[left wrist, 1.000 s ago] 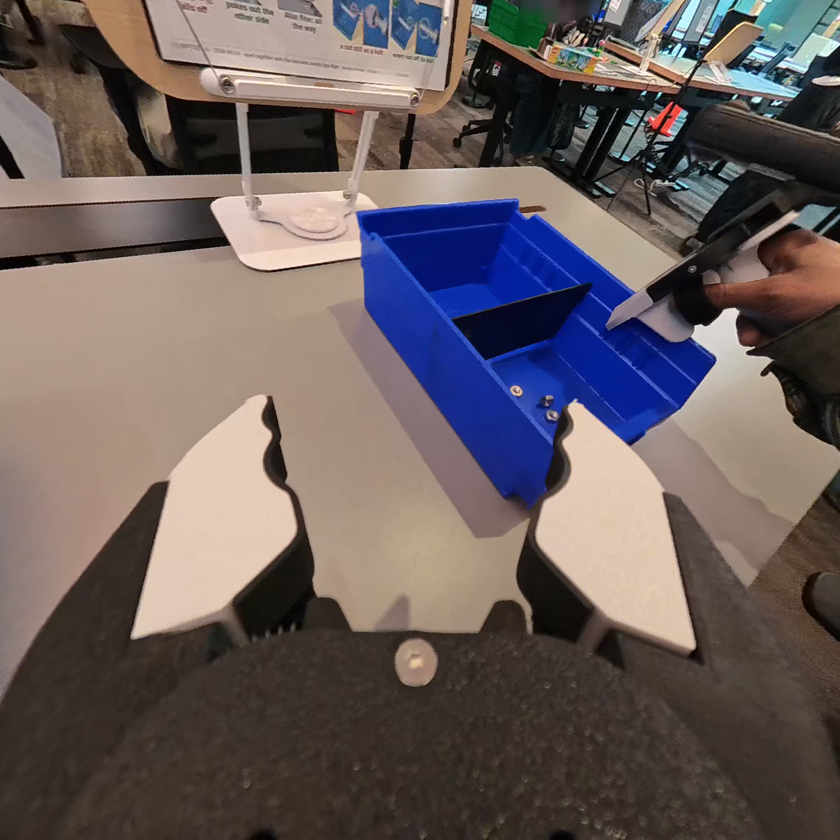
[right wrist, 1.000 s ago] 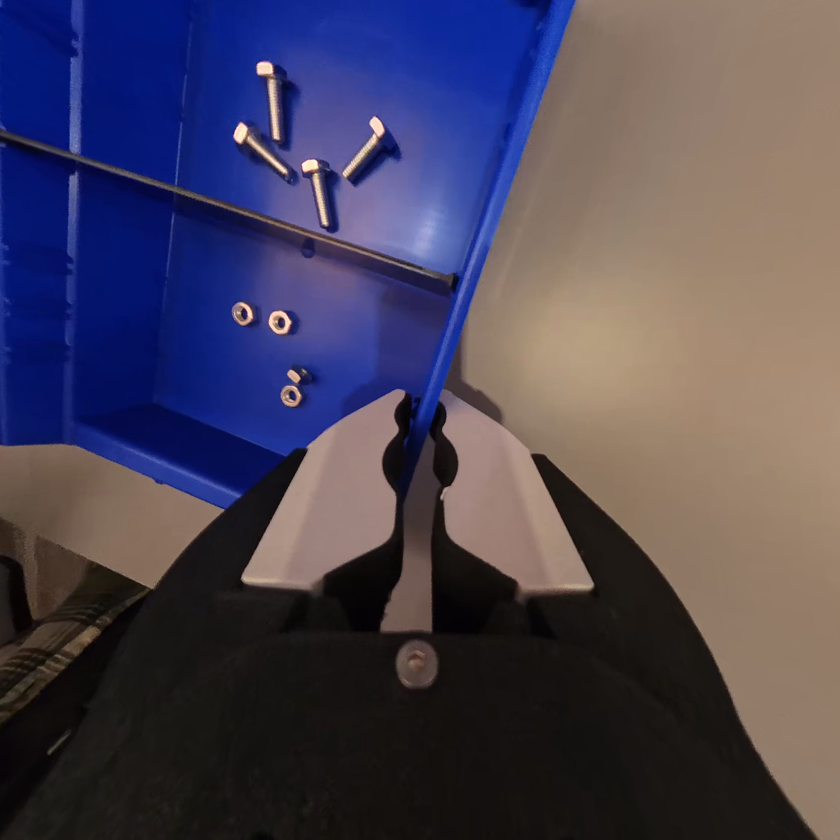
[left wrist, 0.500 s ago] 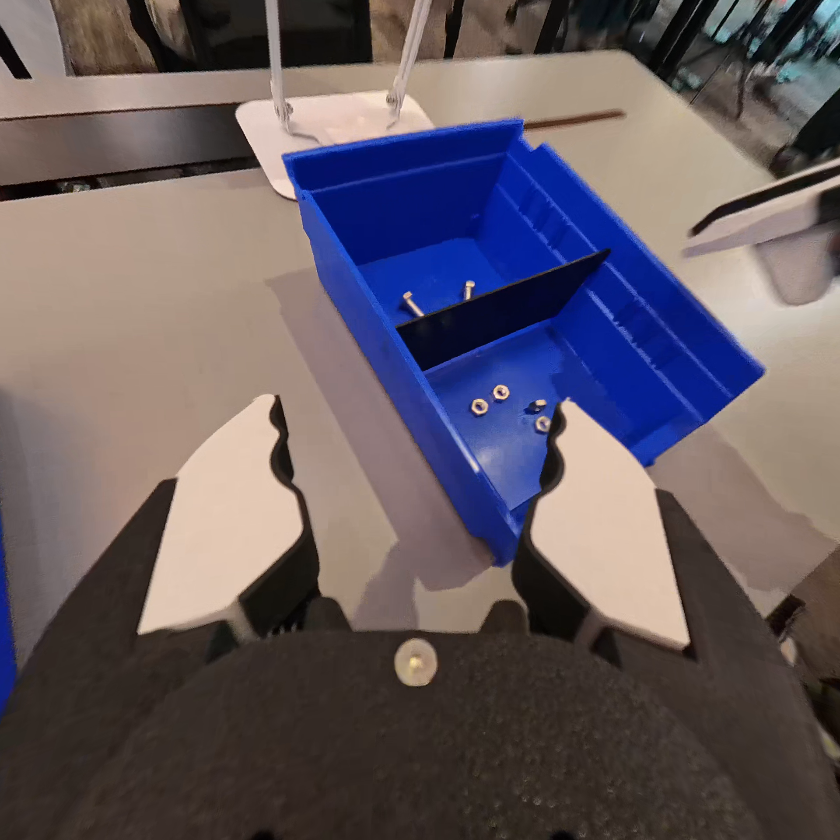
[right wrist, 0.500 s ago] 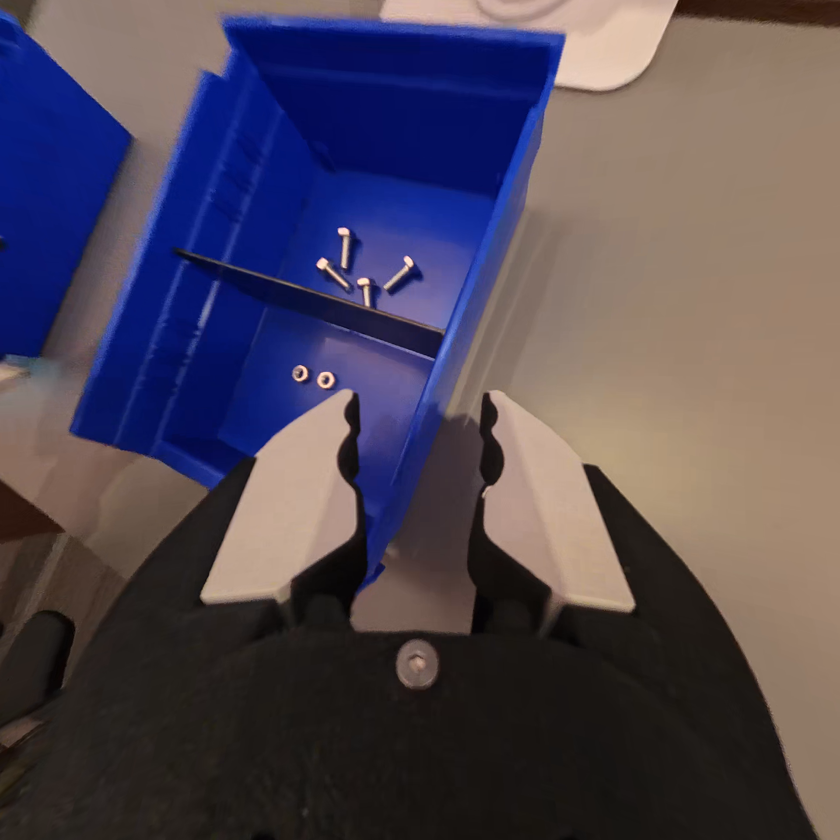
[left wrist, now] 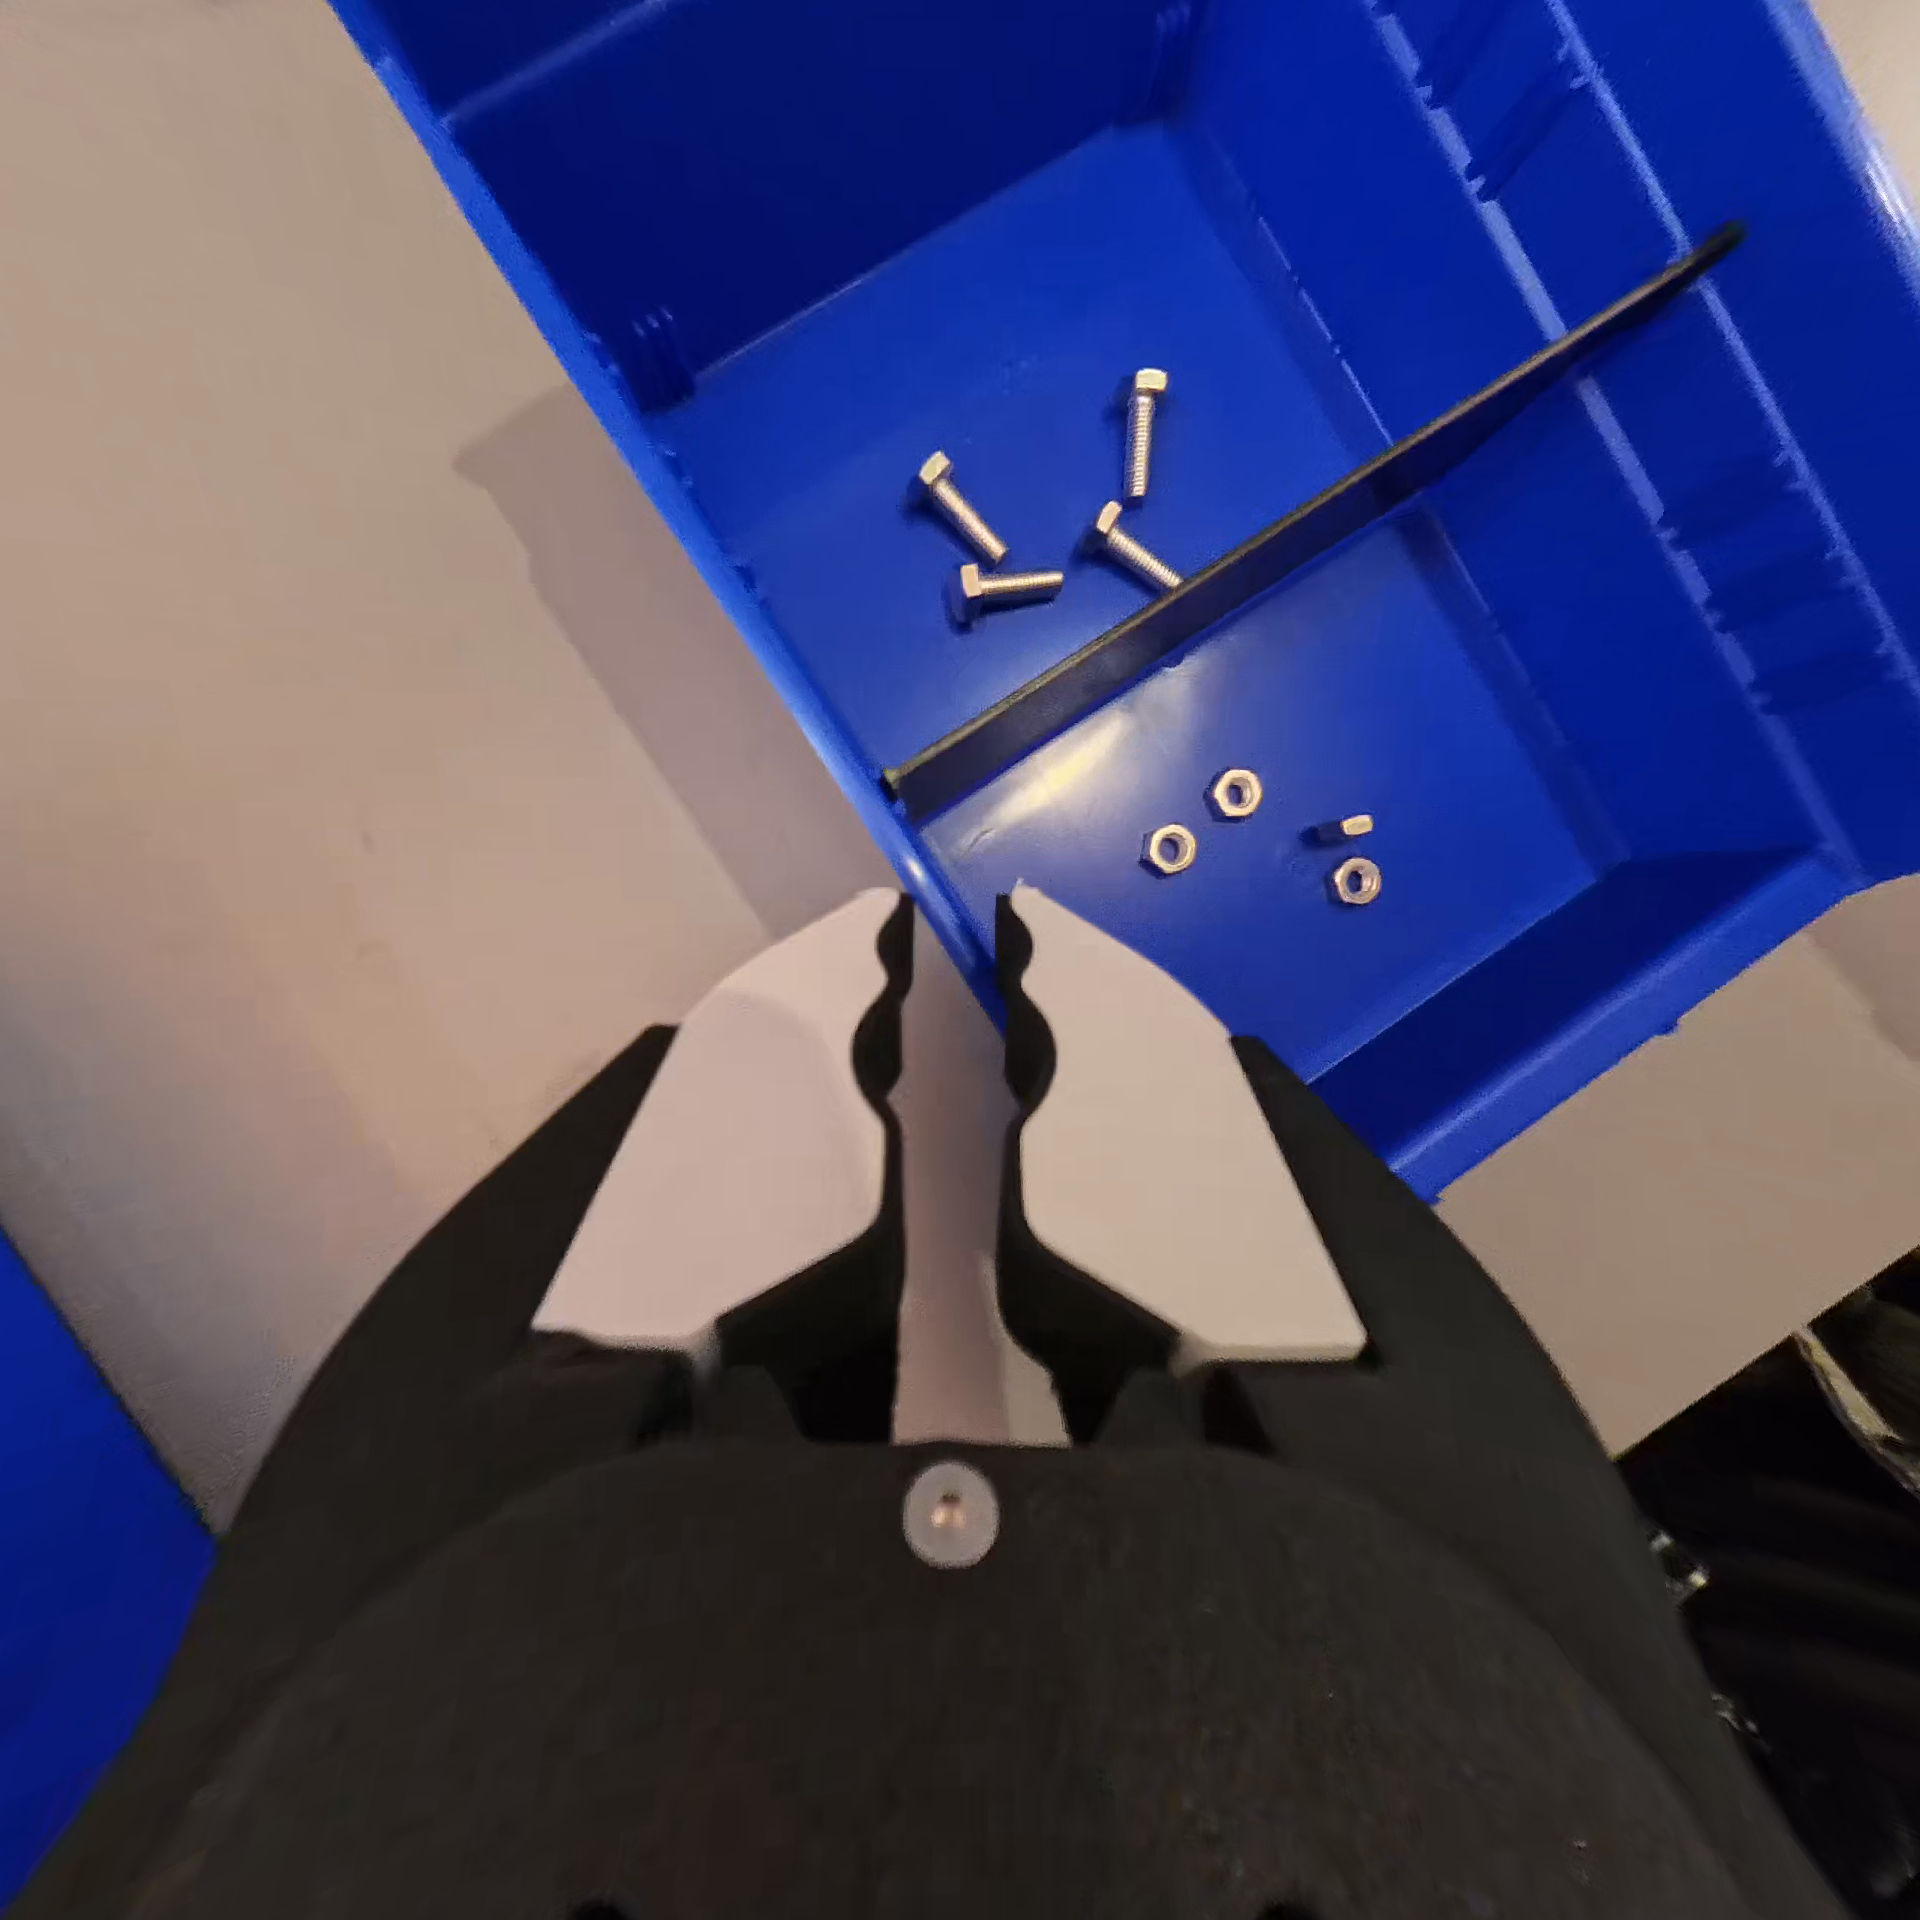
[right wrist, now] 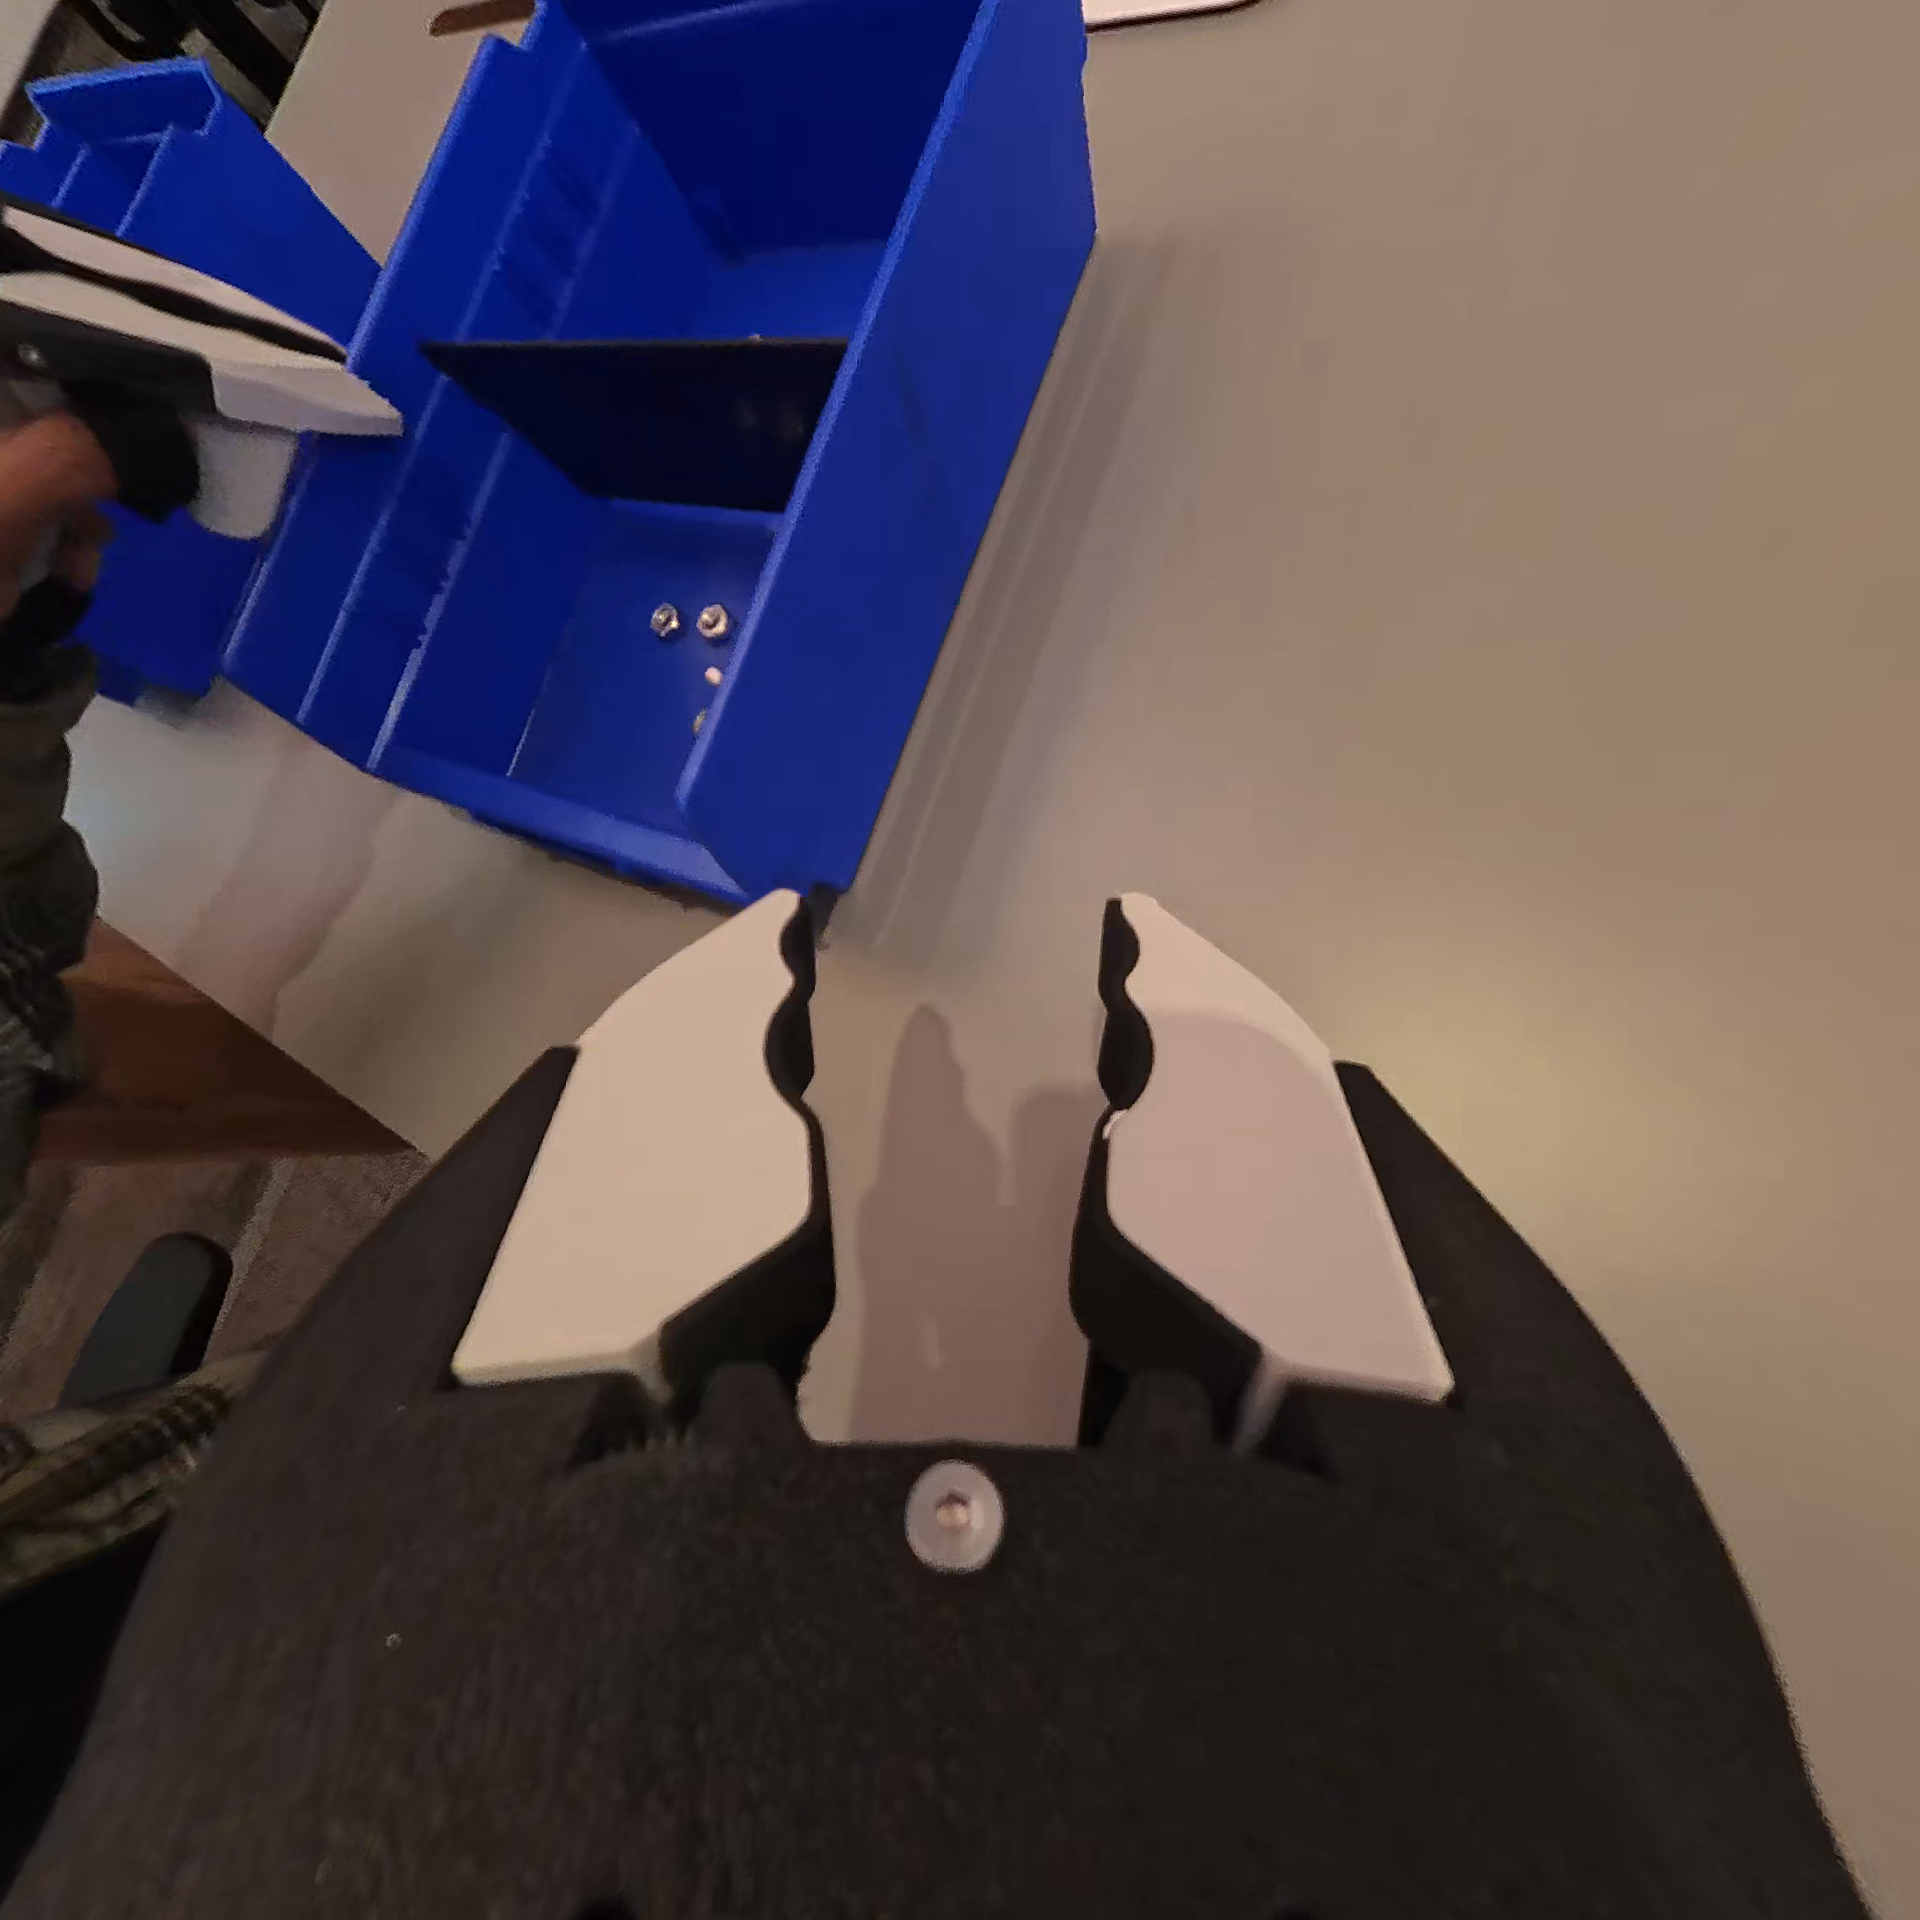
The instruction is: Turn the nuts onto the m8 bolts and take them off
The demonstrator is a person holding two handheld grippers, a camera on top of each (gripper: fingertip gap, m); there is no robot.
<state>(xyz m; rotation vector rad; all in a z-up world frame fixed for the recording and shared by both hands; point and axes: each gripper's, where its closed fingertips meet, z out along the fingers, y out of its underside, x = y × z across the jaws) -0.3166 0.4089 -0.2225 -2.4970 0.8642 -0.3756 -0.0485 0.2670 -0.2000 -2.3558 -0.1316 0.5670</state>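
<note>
Bolts (left wrist: 1049,520) are lying at twelve o'clock from our left gripper (left wrist: 954,914), behind the black divider (left wrist: 1299,551) of the blue bin (left wrist: 1714,260); nuts (left wrist: 1257,836) are sitting at one o'clock. We are straddling the bin's wall, fingers narrowed but not pinching. Our right gripper (right wrist: 956,914) is hanging released above the table (right wrist: 1455,520), the bin at eleven o'clock.

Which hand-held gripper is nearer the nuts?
Left. The left hand-held gripper straddles the blue bin wall beside the nuts; the right hand-held gripper sits outside the bin's corner.

Workshop-style bench, grey table (right wrist: 1455,520), blue parts bins (right wrist: 935,416) of bolts (left wrist: 1039,520), nuts (left wrist: 1236,795)
</note>
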